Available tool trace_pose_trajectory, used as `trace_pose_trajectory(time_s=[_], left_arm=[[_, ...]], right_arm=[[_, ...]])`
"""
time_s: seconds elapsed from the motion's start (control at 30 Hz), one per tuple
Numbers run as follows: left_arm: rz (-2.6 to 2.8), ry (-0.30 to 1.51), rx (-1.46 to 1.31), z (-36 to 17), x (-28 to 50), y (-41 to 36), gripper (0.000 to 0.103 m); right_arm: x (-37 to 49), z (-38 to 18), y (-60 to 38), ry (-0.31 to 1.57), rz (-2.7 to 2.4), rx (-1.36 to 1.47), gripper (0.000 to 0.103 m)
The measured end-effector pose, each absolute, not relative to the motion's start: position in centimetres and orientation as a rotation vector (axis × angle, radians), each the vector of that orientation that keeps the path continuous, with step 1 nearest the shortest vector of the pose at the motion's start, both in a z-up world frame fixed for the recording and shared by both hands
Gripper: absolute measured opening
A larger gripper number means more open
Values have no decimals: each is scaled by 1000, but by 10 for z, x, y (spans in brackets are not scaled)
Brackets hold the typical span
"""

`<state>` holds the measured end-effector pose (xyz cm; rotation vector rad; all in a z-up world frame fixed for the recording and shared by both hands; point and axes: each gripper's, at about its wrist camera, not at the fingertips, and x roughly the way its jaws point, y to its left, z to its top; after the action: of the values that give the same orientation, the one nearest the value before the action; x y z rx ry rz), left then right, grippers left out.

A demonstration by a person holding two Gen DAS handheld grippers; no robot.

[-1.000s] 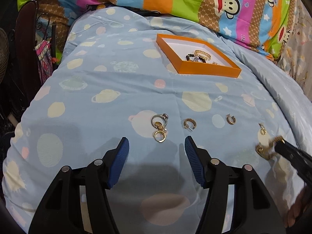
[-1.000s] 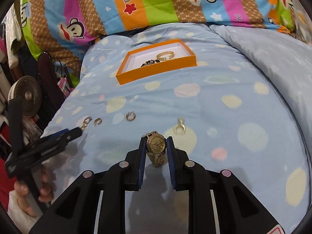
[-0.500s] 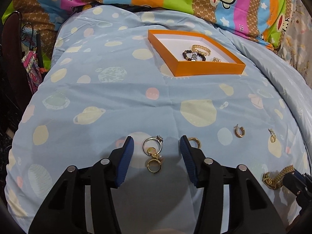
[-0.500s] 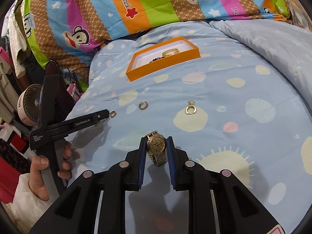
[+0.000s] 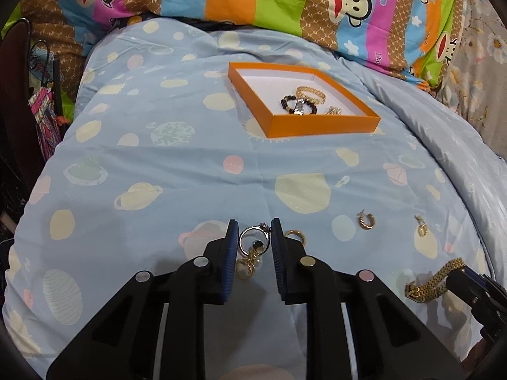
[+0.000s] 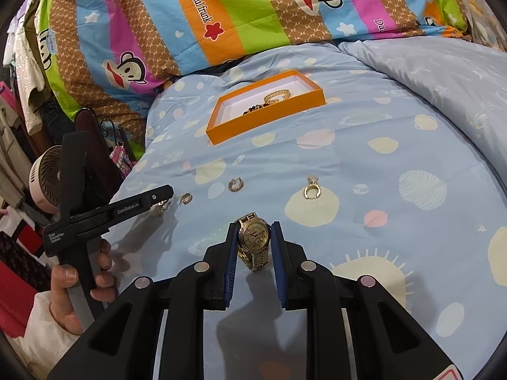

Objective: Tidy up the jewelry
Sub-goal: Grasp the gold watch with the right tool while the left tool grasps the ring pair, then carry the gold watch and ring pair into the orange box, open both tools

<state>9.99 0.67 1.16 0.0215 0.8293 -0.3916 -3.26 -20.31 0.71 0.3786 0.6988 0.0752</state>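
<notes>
Left gripper: jaws closing around the silver ring on the blue quilt; pads appear to touch its sides, contact not certain. Gold rings lie just behind the silver one, between the fingers. Right gripper is clamped on a gold watch, band hanging below. Orange tray, far ahead of both, holds bracelets. Loose earring lies ahead-right of the left gripper.

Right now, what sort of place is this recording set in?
Most likely a bedroom, worked on a bed: a light blue planet-print duvet serves as the surface, a striped cartoon-monkey blanket lies behind it, and a small fan stands beside it.
</notes>
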Motion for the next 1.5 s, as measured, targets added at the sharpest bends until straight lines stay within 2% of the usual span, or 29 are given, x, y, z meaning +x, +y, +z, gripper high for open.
trace_pose_trajectory(time_s=[0.37, 0.7, 1.1, 1.37, 1.5], left_arm=[[-443, 699, 15, 77, 110, -7, 20], [-436, 610, 42, 111, 166, -45, 20], [-434, 665, 14, 80, 256, -84, 20], [-434, 712, 21, 54, 276, -92, 21], [-418, 724, 15, 47, 280, -93, 21]], right_arm=[[12, 68, -215, 589, 51, 307, 20], [109, 93, -250, 552, 21, 327, 20], [203, 59, -270, 579, -9, 389, 20], [224, 33, -272, 637, -42, 369, 20], [225, 25, -275, 648, -50, 380, 24]])
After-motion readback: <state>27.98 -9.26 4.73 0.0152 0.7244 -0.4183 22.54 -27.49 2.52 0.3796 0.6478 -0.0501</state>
